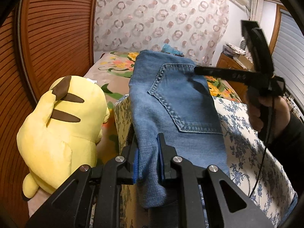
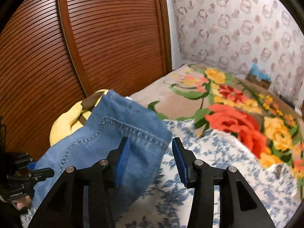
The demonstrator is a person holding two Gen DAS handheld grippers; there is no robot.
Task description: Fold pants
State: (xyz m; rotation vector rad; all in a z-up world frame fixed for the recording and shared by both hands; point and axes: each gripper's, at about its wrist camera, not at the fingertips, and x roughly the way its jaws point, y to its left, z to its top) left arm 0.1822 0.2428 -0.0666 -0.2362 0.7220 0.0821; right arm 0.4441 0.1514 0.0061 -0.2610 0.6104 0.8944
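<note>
Folded blue jeans lie on a white cover with blue flowers, back pocket up. My left gripper is shut on the near edge of the jeans; denim fills the gap between its blue-padded fingers. In the right wrist view the jeans lie at lower left, and my right gripper is open and empty over their right edge, its left finger above the denim. The right gripper also shows in the left wrist view, held by a hand over the far right of the jeans. The left gripper shows in the right wrist view.
A yellow plush toy lies left of the jeans against a slatted wooden wardrobe. A floral blanket covers the bed beyond. A patterned curtain hangs behind; a wooden dresser stands at right.
</note>
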